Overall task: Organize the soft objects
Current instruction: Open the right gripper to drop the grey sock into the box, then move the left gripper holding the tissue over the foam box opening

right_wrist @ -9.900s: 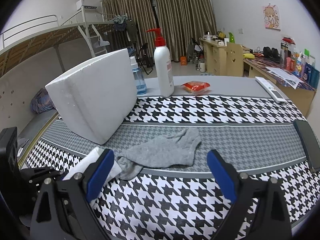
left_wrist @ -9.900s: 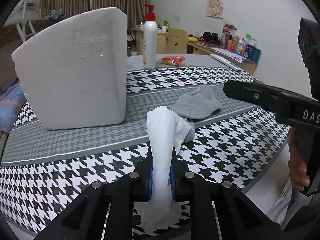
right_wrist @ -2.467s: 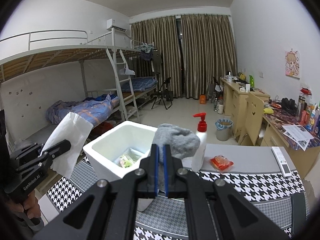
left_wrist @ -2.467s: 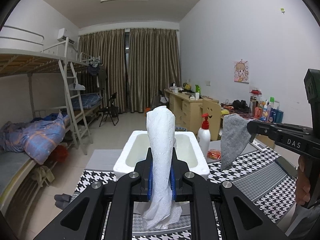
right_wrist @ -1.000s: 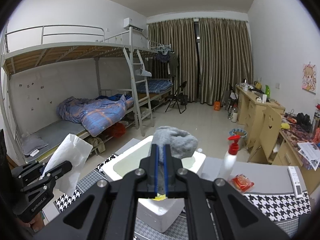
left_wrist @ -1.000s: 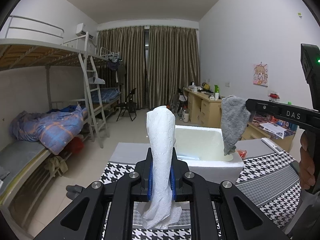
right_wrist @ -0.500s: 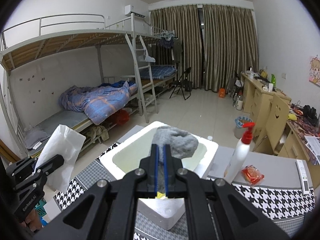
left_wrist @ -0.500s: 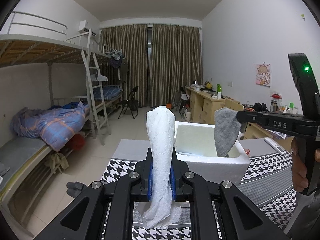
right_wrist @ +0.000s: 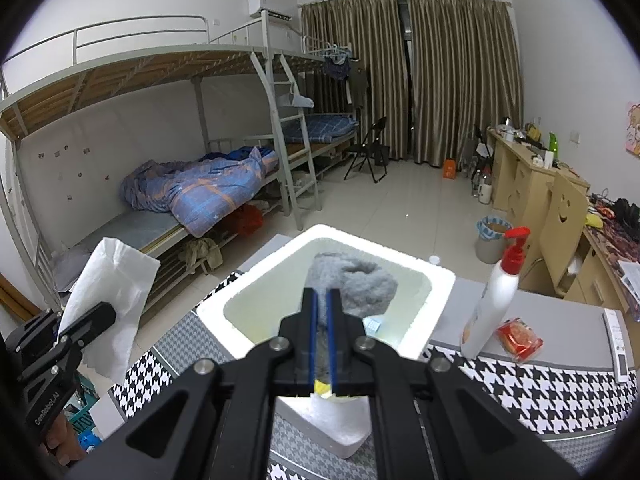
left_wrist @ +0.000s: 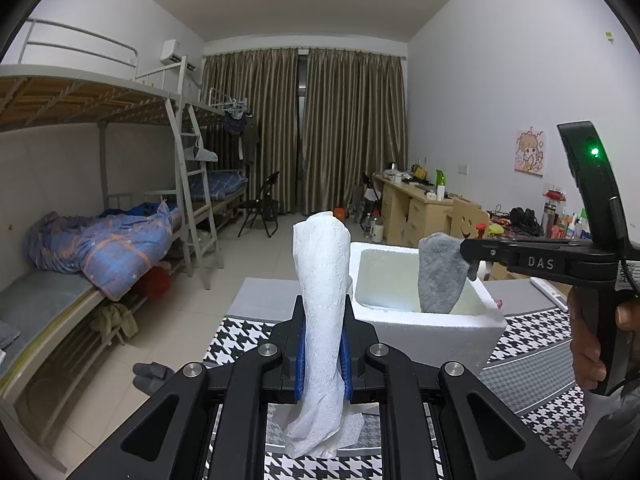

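Observation:
My left gripper (left_wrist: 323,344) is shut on a white paper towel (left_wrist: 322,280) that stands up between its blue pads, held above the houndstooth table. From the right wrist view the same towel (right_wrist: 112,292) and left gripper (right_wrist: 102,314) hang at the left. My right gripper (right_wrist: 321,320) is shut on a grey sock (right_wrist: 352,284). The sock (left_wrist: 440,276) dangles over the open white foam box (left_wrist: 424,320), its lower end inside the rim. The box (right_wrist: 436,276) holds a few small items at the bottom.
A white pump bottle (right_wrist: 496,300) with a red top and a red snack packet (right_wrist: 520,338) sit right of the box on the houndstooth table (right_wrist: 540,396). A remote (right_wrist: 618,344) lies at the far right. A bunk bed (left_wrist: 100,240) and desks (left_wrist: 416,208) stand behind.
My right gripper has carried the grey sock left and down, from beside the box's rim to over its opening. The left gripper keeps still with the towel.

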A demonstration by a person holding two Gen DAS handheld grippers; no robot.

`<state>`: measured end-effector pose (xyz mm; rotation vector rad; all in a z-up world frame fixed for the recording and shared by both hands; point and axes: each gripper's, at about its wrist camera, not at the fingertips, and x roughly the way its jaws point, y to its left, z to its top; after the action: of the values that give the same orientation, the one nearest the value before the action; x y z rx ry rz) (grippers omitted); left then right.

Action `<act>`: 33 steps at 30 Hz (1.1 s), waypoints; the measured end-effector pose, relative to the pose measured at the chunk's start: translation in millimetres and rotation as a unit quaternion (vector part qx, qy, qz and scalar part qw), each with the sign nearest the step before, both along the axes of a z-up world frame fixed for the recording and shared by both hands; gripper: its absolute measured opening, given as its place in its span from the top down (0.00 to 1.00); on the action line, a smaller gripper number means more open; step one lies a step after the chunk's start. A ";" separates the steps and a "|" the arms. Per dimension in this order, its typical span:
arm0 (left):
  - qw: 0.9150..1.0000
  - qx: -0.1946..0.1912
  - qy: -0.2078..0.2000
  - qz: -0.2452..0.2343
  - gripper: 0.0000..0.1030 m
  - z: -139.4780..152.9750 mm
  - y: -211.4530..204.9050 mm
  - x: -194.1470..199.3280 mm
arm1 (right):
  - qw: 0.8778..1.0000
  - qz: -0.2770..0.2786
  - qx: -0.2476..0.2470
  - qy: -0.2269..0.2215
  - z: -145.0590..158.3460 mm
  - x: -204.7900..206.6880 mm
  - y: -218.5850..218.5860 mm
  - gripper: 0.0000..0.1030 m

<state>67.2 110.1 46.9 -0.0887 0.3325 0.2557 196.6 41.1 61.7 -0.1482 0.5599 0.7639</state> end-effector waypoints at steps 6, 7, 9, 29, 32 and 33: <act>1.000 -0.002 0.000 0.002 0.86 -0.1 1.5 0.4 | 1.000 0.007 -0.006 0.014 -4.6 3.5 6.2 0.93; 1.000 -0.002 0.000 0.002 0.86 0.0 1.4 0.4 | 1.000 0.008 -0.008 0.014 -5.1 3.1 6.8 0.93; 1.000 -0.002 -0.001 0.002 0.86 -0.2 1.5 0.3 | 1.000 0.010 -0.015 0.016 -6.5 3.5 9.6 0.93; 1.000 -0.002 -0.004 0.000 0.86 -0.8 5.0 4.3 | 0.999 0.028 -0.009 -0.013 -5.1 -10.5 5.0 0.17; 1.000 -0.004 -0.004 0.000 0.86 -0.8 5.0 4.0 | 0.999 0.028 -0.006 -0.023 -3.6 -15.0 2.4 0.13; 1.000 -0.004 -0.004 -0.001 0.86 -1.1 4.7 4.2 | 0.999 0.029 -0.005 -0.024 -3.6 -15.5 2.0 0.13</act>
<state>71.4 114.8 45.7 -0.0982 0.3252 0.2522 181.1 43.1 58.1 -0.1929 0.5162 0.8123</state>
